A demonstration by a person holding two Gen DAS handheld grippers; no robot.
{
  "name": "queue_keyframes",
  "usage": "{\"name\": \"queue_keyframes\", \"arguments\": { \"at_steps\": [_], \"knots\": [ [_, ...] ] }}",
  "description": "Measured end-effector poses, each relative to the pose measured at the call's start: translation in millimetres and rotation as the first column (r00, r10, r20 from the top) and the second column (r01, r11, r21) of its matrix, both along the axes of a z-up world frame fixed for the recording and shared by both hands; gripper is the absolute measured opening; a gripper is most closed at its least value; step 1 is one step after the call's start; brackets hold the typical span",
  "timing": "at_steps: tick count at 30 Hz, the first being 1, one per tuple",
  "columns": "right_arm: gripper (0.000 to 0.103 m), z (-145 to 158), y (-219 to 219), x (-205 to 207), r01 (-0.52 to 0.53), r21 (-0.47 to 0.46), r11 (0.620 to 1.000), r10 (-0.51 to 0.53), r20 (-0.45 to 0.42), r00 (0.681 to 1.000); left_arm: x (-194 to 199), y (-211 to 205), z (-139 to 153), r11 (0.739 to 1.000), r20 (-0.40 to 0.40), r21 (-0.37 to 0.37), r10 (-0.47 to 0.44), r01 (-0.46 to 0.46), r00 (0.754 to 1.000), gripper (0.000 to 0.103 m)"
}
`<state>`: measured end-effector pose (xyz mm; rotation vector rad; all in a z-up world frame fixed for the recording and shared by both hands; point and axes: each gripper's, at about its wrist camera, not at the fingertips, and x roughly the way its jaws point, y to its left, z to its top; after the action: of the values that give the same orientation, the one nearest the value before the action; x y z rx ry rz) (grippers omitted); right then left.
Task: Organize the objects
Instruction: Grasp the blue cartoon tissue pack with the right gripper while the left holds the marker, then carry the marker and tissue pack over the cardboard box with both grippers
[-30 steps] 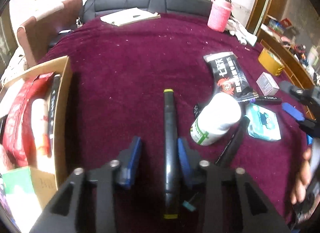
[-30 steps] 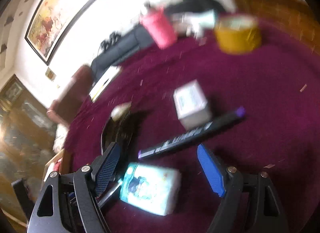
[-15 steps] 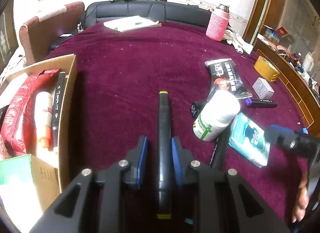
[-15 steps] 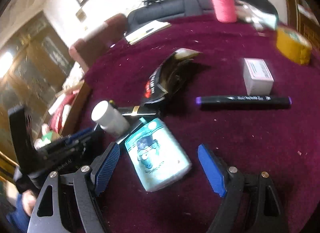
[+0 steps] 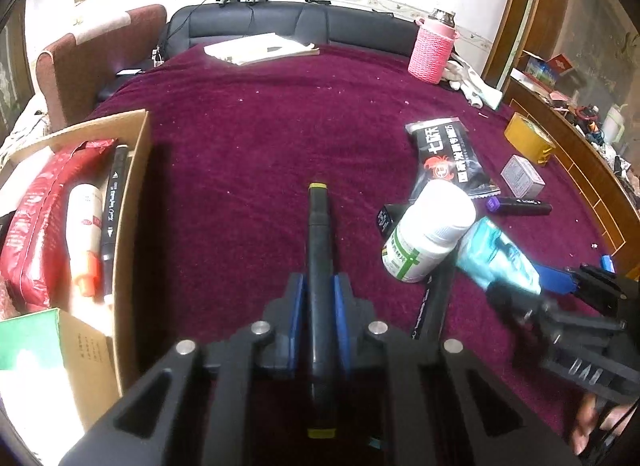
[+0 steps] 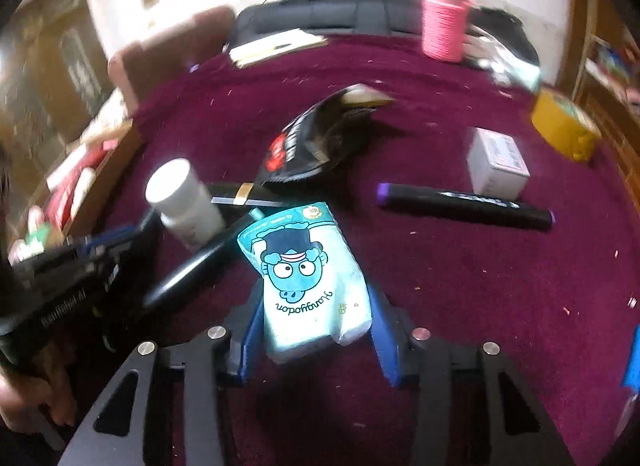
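Note:
My left gripper (image 5: 320, 286) is shut on a black marker with yellow ends (image 5: 318, 225), which points straight ahead over the maroon cloth. To its left stands a cardboard box (image 5: 132, 201) holding a red pouch, a white tube and a marker. In the right wrist view a teal tissue pack (image 6: 308, 274) with a cartoon face lies between my right gripper's (image 6: 314, 298) blue pads. Its jaws are closing and both pads touch the pack's sides. The left wrist view shows the same pack (image 5: 492, 258) at the right gripper's tips.
A white bottle (image 5: 428, 234) lies on a black marker (image 5: 436, 302) beside the pack. Farther off are a black snack pouch (image 5: 444, 153), a purple-ended marker (image 6: 464, 205), a small white box (image 6: 496, 161), a yellow tape roll (image 6: 560, 121) and a pink bottle (image 5: 432, 49).
My left jaws closed onto the yellow-ended marker. The right gripper rolled and swung from the purple marker to the tissue pack, and its jaws narrowed around it.

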<state>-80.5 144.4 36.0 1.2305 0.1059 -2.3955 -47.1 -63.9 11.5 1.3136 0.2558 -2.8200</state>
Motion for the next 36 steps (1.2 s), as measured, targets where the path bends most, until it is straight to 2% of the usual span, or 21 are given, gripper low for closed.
{"name": "queue_keyframes", "arguments": {
  "at_steps": [5,13,17,22,28,36],
  "knots": [
    [0.052,12,10,-4,0.055,-0.089,0.995,-0.056,-0.014,0.998,9,1,3,0.999,0.008,0.047,-0.012,0.012,1.0,0.014],
    [0.052,32,24,0,0.104,-0.218,0.97,-0.121,-0.063,0.991,32,-1,28,0.997,-0.057,0.078,-0.021,0.026,0.998,0.014],
    [0.052,40,21,6,0.067,-0.26,0.963,-0.096,-0.101,0.99,43,-7,39,0.992,-0.076,0.124,-0.025,0.034,0.997,0.014],
    [0.052,45,11,15,0.02,-0.272,0.962,-0.059,-0.137,0.989,62,-23,53,0.989,-0.113,0.144,-0.008,0.024,0.994,0.014],
    [0.052,51,4,26,0.001,-0.351,0.936,-0.038,-0.101,0.994,87,-58,73,0.979,-0.161,0.202,0.042,-0.009,0.986,0.014],
    [0.053,81,-51,65,-0.124,-0.37,0.921,0.081,-0.131,0.988,123,-121,94,0.966,-0.216,0.24,0.15,-0.097,0.965,0.014]
  ]
}}
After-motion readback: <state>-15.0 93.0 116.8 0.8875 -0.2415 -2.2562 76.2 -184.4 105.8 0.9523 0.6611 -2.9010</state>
